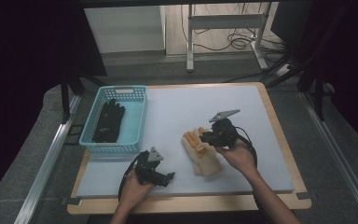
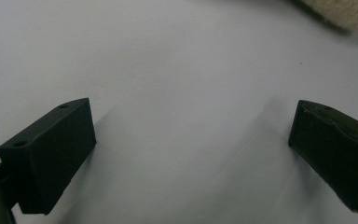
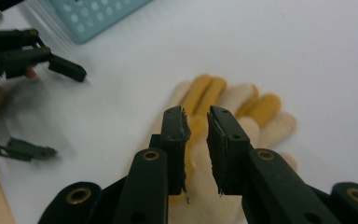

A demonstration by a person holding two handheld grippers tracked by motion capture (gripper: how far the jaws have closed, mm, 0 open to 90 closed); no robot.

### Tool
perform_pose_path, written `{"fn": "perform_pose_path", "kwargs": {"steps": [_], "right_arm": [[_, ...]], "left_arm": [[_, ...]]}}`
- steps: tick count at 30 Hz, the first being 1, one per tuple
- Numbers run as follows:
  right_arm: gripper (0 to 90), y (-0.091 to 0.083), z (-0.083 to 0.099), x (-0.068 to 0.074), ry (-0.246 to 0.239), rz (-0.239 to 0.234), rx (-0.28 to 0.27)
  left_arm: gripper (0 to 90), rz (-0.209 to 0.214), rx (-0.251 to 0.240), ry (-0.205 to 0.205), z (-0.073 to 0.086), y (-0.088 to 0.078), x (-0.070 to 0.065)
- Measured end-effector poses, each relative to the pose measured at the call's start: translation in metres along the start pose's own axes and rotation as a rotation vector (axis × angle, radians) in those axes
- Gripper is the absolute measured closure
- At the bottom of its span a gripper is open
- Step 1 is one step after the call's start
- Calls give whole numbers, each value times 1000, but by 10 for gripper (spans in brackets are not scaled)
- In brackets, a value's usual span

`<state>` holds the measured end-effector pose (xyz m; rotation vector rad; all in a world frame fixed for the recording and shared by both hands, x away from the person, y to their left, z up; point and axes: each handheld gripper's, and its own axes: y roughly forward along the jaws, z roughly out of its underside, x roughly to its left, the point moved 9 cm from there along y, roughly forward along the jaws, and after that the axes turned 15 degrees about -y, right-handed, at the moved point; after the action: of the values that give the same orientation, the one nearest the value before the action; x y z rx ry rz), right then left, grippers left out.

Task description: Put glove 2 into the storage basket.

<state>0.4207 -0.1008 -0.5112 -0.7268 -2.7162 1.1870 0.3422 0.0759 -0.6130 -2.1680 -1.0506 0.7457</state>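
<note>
Resting nearest the person at about seven o'clock on the table (image 1: 261, 140), the left gripper (image 1: 161, 176) has its jaws spread wide with bare surface between them. Toward the middle, at roughly five o'clock, the right gripper (image 3: 196, 126) hovers over the cream and yellow glove (image 1: 203, 156), its jaws parted by a narrow slit and clamping nothing (the glove lies flat beneath them, palm area under the tips). Farther off at ten o'clock, the blue basket (image 1: 137, 121) already holds a black glove (image 1: 109, 122). By my judgement one glove is put away and the pale glove is not yet picked up and carried to the basket. No brand, label or writing can be read anywhere.
</note>
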Motion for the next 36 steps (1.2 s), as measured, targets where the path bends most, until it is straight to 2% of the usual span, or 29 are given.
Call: {"fn": "perform_pose_path", "kwargs": {"steps": [2,5,7,8,10,11,13,15,17,21,23,24,26,28,30,32,33,34,36], "right_arm": [[718,1,7,2,-3,-16,-3],[539,10,15,15,-41,-58,21],[435,17,18,20,-79,-52,32],[412,21,19,22,-95,-48,34],[418,30,23,26,-112,-60,56],[457,34,26,27,-129,-53,76],[542,38,30,27,-167,5,107],[585,35,27,28,-140,23,110],[592,29,23,26,-112,66,103],[589,14,11,18,26,123,38],[582,10,10,13,118,151,47],[575,11,10,11,147,162,57],[531,17,14,8,180,182,84],[432,25,19,7,196,153,83],[358,26,19,6,179,124,57],[357,18,17,2,129,125,35],[360,13,15,-2,99,134,29],[386,8,12,-4,64,126,19],[392,3,10,-6,-15,99,37]], "left_arm": [[10,0,0,1,0,0,0],[10,1,-4,-1,0,0,0],[10,0,-3,-1,0,0,0],[10,0,-3,-2,0,0,0],[10,1,-3,-5,0,0,0],[10,0,-3,-4,0,0,0],[10,0,-3,-2,0,0,0],[10,0,-4,-5,0,0,0],[10,0,-5,-3,0,0,0],[10,0,-5,-3,0,0,0],[11,0,-5,-3,0,0,0],[10,0,-5,-3,0,0,0],[10,0,-4,-1,0,0,0],[11,1,-3,-4,0,0,0],[10,0,-4,-4,0,0,0],[10,0,-3,-2,0,0,0],[11,0,-4,-3,0,0,0],[10,0,-1,0,0,0,0],[10,0,0,0,0,0,0]]}}
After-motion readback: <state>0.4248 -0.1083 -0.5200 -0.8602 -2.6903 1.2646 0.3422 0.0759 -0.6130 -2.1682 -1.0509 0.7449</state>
